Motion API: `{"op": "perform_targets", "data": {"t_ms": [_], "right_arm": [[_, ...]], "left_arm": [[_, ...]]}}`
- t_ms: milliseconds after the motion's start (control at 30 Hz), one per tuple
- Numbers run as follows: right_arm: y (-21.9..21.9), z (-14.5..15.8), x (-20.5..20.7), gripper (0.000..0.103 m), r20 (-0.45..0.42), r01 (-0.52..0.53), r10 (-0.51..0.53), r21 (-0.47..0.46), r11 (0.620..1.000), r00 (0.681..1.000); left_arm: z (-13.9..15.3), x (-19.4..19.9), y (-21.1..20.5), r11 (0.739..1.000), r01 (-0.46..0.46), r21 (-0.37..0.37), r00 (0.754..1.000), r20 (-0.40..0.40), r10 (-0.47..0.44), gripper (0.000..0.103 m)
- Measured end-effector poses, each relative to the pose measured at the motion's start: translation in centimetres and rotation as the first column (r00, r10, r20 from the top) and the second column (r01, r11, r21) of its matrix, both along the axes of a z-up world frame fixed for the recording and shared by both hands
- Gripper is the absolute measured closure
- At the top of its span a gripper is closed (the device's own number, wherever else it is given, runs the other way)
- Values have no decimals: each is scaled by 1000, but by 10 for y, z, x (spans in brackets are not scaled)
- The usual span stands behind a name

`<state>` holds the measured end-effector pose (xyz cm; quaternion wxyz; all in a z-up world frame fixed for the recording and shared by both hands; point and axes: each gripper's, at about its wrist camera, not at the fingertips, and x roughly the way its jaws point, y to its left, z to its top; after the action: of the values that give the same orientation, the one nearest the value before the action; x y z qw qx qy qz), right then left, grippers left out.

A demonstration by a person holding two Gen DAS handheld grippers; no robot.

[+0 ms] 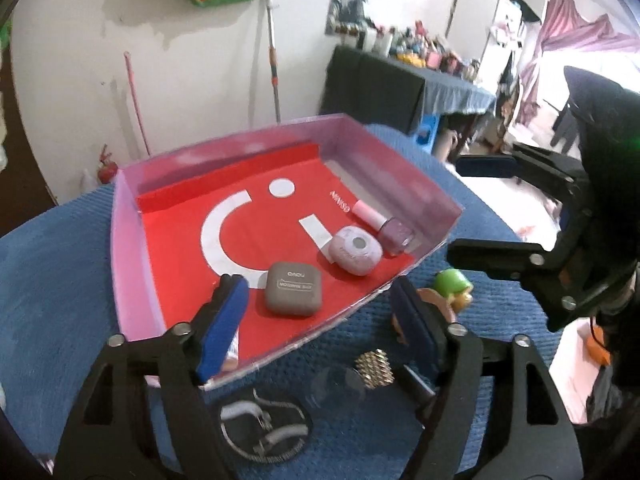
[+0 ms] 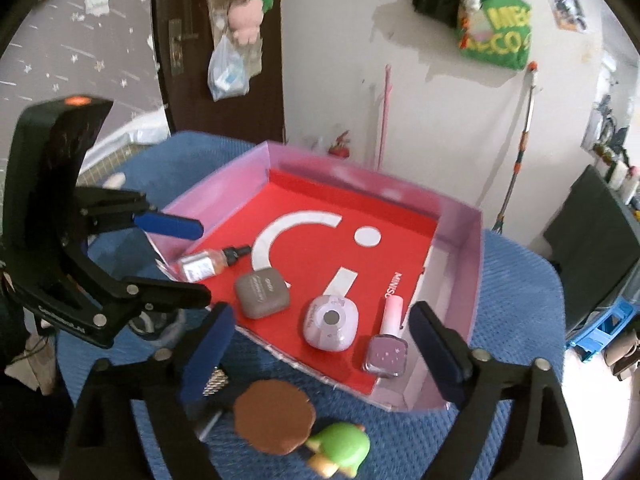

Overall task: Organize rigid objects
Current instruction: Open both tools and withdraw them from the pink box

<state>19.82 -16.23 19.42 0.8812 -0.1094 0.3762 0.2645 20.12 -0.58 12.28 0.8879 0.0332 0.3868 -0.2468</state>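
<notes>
Both your grippers hang above the near edge of the tray [image 2: 464, 248], jaws wide and empty. The left gripper [image 1: 316, 320] straddles the tray's near wall; the right gripper [image 2: 320, 344] frames the near right corner of the tray.

Inside the tray, on its red floor, four things lie in a rough row along the near side: a small glass bottle [image 2: 208, 262] with a black cap at the left, a grey case [image 2: 262, 290] beside it, a lilac round box [image 2: 330, 322], then a nail polish bottle [image 2: 386, 340] lying flat nearest the right wall.

Still out on the blue bench [image 2: 516, 320], just before the tray: a toy figure [image 2: 304, 430] with brown hair and green clothes, and a small gold studded piece [image 1: 372, 370] close by. A clear round item [image 1: 264, 430] lies nearer in the left view; what it is I cannot tell.

Judgement: a placing step reads as finished and the next pick is due. The figure sits under your right gripper, so lower that one, line the jaws across its body, and close only once both pads flank it.
</notes>
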Motion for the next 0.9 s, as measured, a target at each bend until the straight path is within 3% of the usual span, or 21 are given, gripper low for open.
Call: {"op": "perform_targets", "data": {"t_ms": [200,267,333,433,700,900], "right_arm": [[-6,28,-48,1,110,50,-53,29,998,992],[-10,35,-66,0,142,76,-82,47,996,986],[-12,38,-78,0,160,92,-102,67,993,982],[-19,40,-101,0,188,135,-153,106,985,970],[-34,26,-150,0,215,246,-283,183,952,935],[-34,4,-179,0,247,332,-370,184,925,896]], "left_arm": [[19,-46,0,999,-49,-19,992,114,51,23],[24,-60,1,997,-70,-29,985,154,74,19],[27,-76,3,995,-89,-49,975,198,97,9],[29,-97,4,991,-119,-66,958,254,131,9],[12,-137,9,966,-216,-142,934,258,246,9],[-11,-155,8,943,-304,-134,904,273,330,9]]}}
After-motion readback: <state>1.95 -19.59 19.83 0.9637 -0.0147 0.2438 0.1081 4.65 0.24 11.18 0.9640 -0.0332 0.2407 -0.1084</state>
